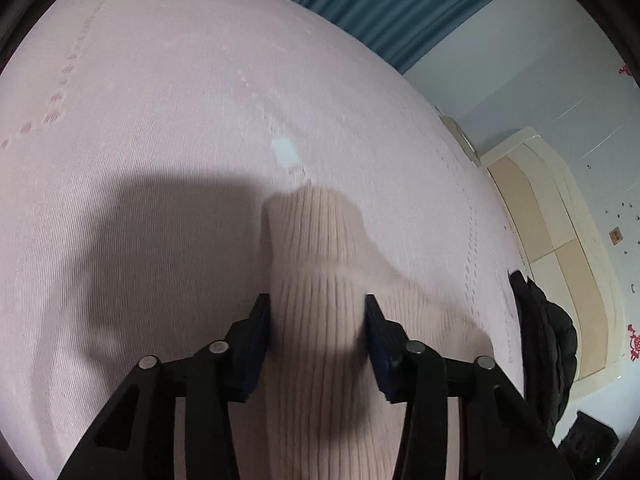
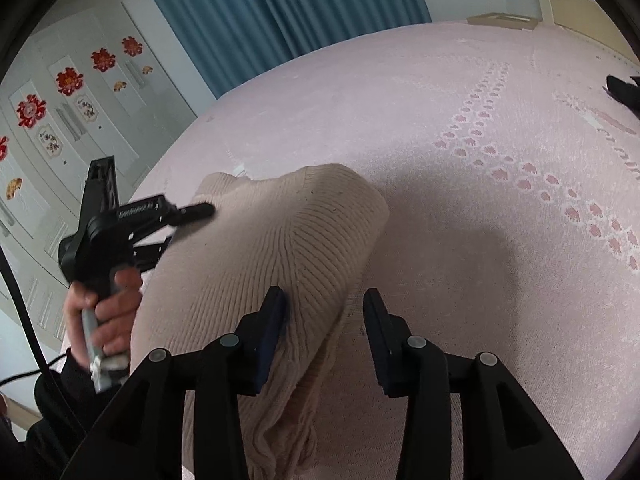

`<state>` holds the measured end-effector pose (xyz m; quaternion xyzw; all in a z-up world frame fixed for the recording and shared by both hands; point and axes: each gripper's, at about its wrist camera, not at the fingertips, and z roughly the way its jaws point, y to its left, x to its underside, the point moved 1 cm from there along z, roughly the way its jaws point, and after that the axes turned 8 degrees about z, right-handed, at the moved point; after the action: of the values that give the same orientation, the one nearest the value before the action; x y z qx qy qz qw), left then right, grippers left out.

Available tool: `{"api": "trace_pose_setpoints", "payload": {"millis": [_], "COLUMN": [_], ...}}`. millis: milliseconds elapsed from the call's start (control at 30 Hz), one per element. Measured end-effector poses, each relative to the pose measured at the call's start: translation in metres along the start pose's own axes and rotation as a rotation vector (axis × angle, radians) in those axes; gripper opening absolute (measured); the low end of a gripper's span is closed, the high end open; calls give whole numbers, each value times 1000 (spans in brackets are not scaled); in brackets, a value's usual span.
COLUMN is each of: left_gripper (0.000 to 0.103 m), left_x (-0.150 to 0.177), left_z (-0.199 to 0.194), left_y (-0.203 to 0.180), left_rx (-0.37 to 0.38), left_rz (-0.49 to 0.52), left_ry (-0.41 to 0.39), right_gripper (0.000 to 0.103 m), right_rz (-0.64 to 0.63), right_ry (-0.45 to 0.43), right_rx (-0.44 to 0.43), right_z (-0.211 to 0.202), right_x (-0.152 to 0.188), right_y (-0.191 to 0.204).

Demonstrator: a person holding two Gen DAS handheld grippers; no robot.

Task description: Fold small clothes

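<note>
A small beige ribbed knit garment (image 1: 316, 264) lies bunched on the pink bedspread (image 1: 160, 120). It also shows in the right wrist view (image 2: 280, 232) as a folded mound. My left gripper (image 1: 318, 312) is open, its jaws standing on either side of a fold of the knit. It also shows in the right wrist view (image 2: 192, 212), held in a hand at the garment's left edge. My right gripper (image 2: 324, 304) is open over the garment's right edge, with the left pad (image 2: 276, 320) against the knit.
The pink bedspread (image 2: 500, 128) has a paw-print pattern. A black jacket (image 1: 544, 332) lies at the bed's right edge. Blue curtains (image 2: 260, 12), a white wardrobe (image 2: 72, 92) with red decorations and a beige headboard (image 1: 560, 232) surround the bed.
</note>
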<state>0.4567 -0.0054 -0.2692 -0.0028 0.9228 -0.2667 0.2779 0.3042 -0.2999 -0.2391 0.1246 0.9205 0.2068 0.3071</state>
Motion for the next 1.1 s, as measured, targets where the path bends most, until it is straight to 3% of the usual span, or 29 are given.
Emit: {"api": "trace_pose_setpoints", "payload": {"millis": [200,300,533,667,833,1100], "left_gripper": [32,37,42,45,47,49], "left_x": [3,15,62,85,99,99], "left_z": [-4,-23,-59,-85,-96,-93], "left_y": [-11,-26,-54,-58,-58,-64], "left_rx": [-78,-184,-311,-327,-351,-369], "left_rz": [66,108,193,184,207,246], "left_ry": [-39,-71,-90,-128,-136,-154], "right_gripper": [39,39,40,37,13,10], "right_rz": [-3,-10,56,94,12,22], "right_ry": [-1,-6,-8,10,-14,-28], "right_rx": [7,6,-18,-44,-22,-12], "right_z": [1,0,7,12,9,9], "right_x": [0,-2,-10,-14,-12,-14], "right_y": [2,2,-3,-6,7,5]}}
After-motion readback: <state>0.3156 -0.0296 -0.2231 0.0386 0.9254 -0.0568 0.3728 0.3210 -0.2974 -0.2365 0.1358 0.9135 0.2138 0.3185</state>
